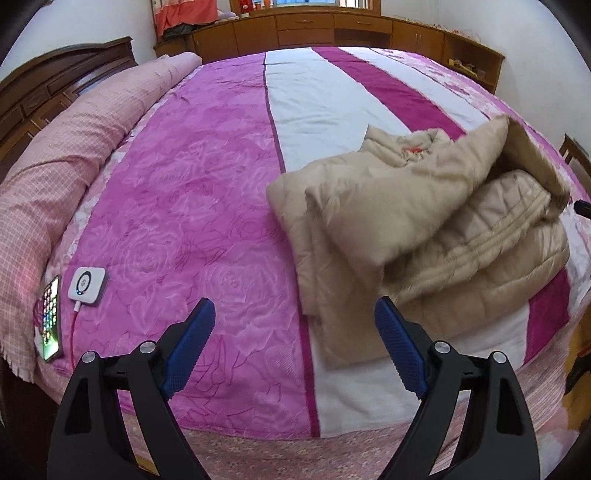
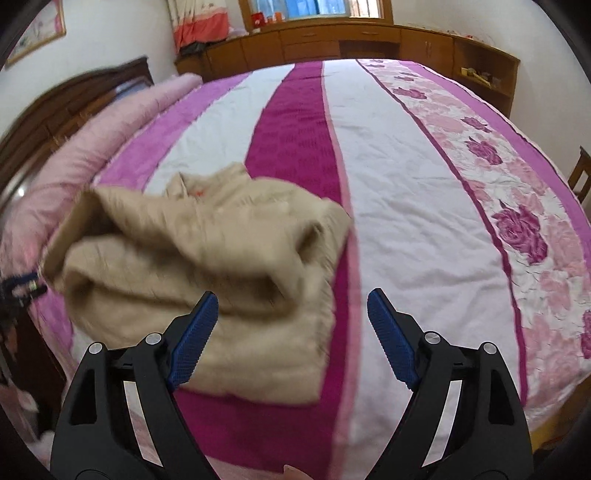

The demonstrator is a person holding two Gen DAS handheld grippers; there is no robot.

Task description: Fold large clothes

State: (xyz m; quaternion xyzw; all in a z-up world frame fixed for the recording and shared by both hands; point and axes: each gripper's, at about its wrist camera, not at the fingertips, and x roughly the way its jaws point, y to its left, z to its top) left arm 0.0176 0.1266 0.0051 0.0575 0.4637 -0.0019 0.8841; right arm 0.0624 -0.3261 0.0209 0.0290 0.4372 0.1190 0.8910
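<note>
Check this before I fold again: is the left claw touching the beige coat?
Apart. The left wrist view shows the left claw open over pink bedspread, the beige coat beyond its tips.

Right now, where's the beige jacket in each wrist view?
Left wrist view: beige jacket lies right of centre, past the right blue pad.
Right wrist view: beige jacket lies left of centre, behind the left blue pad.
Shared landmark: the wooden cabinet beyond the bed, under the window.
</note>
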